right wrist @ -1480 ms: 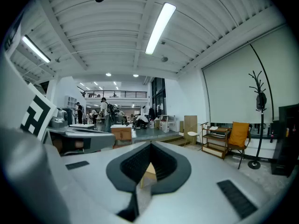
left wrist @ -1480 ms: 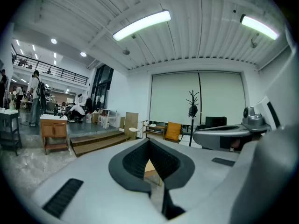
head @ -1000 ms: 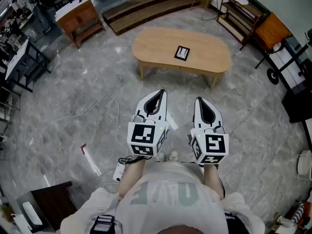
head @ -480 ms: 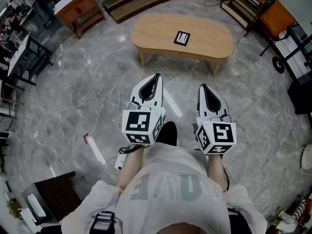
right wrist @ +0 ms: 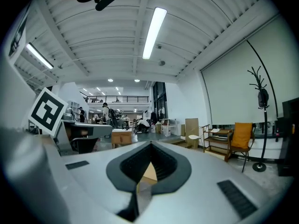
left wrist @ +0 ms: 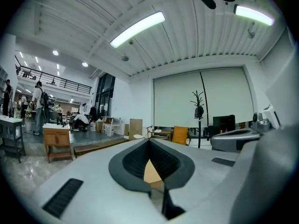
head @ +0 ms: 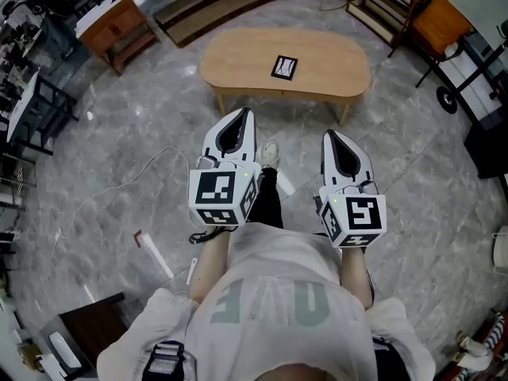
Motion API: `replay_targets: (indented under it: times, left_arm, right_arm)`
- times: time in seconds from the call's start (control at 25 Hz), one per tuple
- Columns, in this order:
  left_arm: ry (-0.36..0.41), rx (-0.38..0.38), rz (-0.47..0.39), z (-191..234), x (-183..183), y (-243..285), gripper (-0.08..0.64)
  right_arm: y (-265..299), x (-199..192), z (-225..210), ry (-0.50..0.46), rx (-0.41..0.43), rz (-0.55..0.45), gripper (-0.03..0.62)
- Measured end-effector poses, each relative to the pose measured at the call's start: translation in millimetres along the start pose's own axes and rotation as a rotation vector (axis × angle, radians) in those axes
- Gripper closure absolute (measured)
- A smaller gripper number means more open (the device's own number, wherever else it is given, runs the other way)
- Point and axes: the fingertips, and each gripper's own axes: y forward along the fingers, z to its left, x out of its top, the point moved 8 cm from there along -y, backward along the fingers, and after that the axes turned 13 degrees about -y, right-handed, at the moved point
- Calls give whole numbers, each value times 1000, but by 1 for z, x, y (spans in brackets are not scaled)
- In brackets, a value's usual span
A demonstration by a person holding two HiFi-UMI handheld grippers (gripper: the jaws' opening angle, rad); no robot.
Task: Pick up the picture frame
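Observation:
The picture frame (head: 284,67), small and black-edged with a white mat, lies flat on the oval wooden coffee table (head: 238,58) ahead of me. Both grippers are held level over the marble floor, short of the table and apart from it. My left gripper (head: 244,113) has its jaws together with nothing between them, and so does my right gripper (head: 329,134). In the left gripper view the tan table top (left wrist: 152,174) shows through the gap behind the left gripper (left wrist: 149,141). The right gripper view shows the table (right wrist: 149,174) the same way behind the right gripper (right wrist: 150,144).
The person's leg and white shoe (head: 270,154) are between the grippers. A white cable (head: 119,185) trails on the floor at left. A wooden side cabinet (head: 119,24), a low step platform (head: 230,6), shelves (head: 381,10) and an orange chair (head: 440,24) ring the table.
The person has stepped toward the table, one leg swinging forward between the grippers. Both grippers moved ahead with the body; the table sits a little left of where it was. Both jaws stayed together.

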Motion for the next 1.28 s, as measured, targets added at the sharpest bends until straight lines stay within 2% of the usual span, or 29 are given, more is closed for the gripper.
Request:
replay_targets:
  times: [0.16, 0.4, 0.68, 0.96, 1.16, 1.28]
  left_arm:
    - [-11, -9, -10, 17, -13, 31, 551]
    - [-27, -45, -1, 60, -10, 109, 551]
    - [-45, -105, 30, 119, 20, 247, 551]
    - [-39, -157, 45, 172, 71, 389, 551]
    - [-3, -164, 19, 215, 95, 463, 551]
    - [3, -169, 38, 230, 98, 496, 551]
  right_arm:
    - [25, -12, -10, -21, -27, -15, 588]
    - [105, -16, -30, -23, -61, 7, 588]
    - [244, -2, -73, -30, -100, 54, 588]
    - [393, 32, -125, -27, -114, 68, 588]
    - [482, 49, -142, -23, -114, 37, 588]
    - [515, 54, -145, -35, -113, 40, 588]
